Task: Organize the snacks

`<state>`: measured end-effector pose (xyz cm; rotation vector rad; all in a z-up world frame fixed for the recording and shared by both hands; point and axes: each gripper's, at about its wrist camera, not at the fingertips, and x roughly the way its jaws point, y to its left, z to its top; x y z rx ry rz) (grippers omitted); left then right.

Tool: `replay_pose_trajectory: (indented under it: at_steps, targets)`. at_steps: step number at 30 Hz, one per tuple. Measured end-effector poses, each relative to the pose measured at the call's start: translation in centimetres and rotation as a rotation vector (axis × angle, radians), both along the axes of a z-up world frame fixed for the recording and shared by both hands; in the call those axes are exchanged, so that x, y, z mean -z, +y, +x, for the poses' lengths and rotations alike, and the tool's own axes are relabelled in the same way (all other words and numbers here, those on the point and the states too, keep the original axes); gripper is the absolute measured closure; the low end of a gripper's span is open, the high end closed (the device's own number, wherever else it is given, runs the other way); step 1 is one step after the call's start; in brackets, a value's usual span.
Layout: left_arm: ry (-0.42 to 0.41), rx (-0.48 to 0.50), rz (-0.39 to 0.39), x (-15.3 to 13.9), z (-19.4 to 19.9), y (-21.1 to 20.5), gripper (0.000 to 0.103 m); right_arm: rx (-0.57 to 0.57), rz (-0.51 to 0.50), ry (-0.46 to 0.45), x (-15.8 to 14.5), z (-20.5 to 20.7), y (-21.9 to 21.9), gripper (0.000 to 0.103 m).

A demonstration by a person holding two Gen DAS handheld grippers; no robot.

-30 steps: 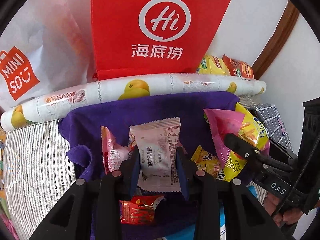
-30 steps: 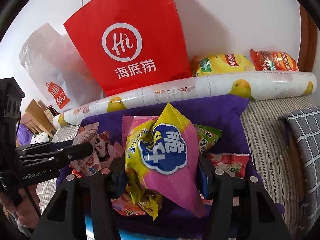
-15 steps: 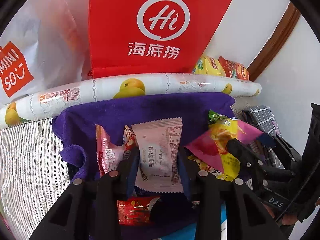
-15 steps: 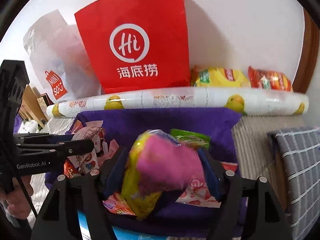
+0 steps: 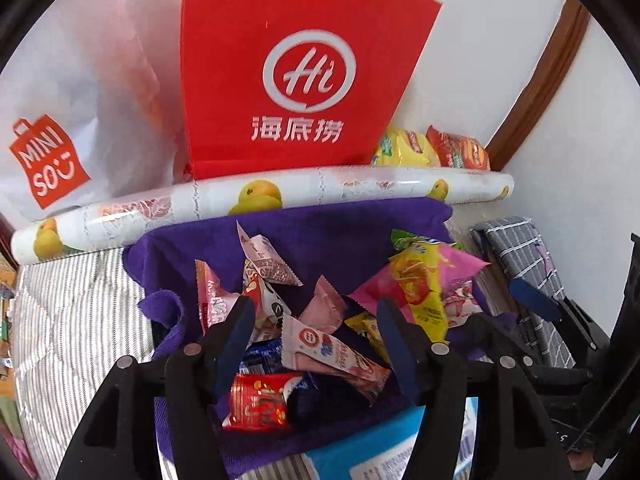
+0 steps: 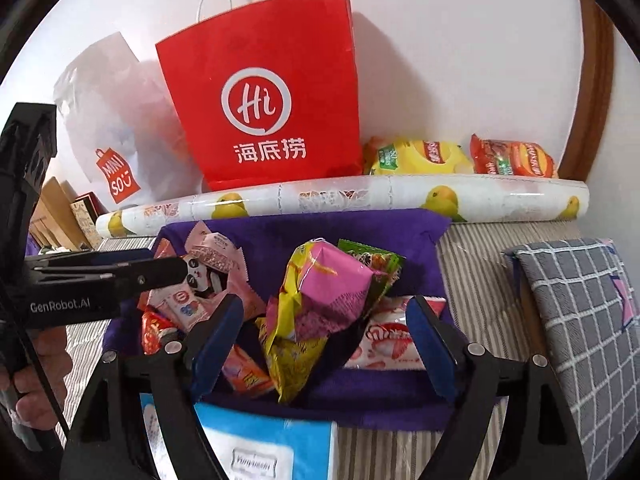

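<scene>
1. The left hand-held gripper (image 5: 316,332) is showing two black plastic arms, each carrying a dark blue pad (image 5: 236,336) and a round silver screw head.
2. The right hand-held gripper (image 6: 324,336) is showing the same build.
3. The left unit's side is displaying white "GenRobot.AI" lettering; a thin black cable is running beside it.

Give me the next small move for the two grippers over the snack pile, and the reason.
Probably lift both clear. The left gripper and right gripper are opening with nothing pinched, and the pink-and-yellow bag already lies on the purple cloth.
</scene>
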<state>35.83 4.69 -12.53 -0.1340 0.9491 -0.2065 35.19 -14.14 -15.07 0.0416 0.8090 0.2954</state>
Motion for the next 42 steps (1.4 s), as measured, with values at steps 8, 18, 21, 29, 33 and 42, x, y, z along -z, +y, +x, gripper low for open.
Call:
replay_pose_trajectory:
  at_steps: [8, 18, 21, 29, 33, 42]
  targets:
    - [-0.045, -0.028, -0.002, -2.9, -5.3, 0.2, 0.040, 0.015, -0.024, -0.003, -2.6, -4.1, -0.7, 0.020]
    - [-0.108, -0.075, 0.035, -6.6, -14.1, -0.1, 0.031, 0.031, -0.021, -0.033, -6.7, -12.0, -1.6, 0.020]
    - [-0.121, -0.089, 0.047, -7.3, -16.7, -0.3, 0.030, 0.027, -0.019, -0.029, -7.4, -14.4, -1.9, 0.020]
    - [-0.154, -0.130, 0.060, -8.3, -22.6, -0.8, 0.023, 0.064, -0.021, -0.036, -8.5, -20.1, -3.1, 0.017]
    - [-0.172, -0.138, 0.050, -8.8, -25.1, -1.0, 0.022, 0.094, -0.053, -0.050, -9.0, -22.4, -3.5, 0.011]
    - [-0.243, -0.147, 0.070, -10.4, -30.9, -2.6, 0.014, 0.139, -0.087, -0.139, -11.2, -29.2, -5.0, 0.001]
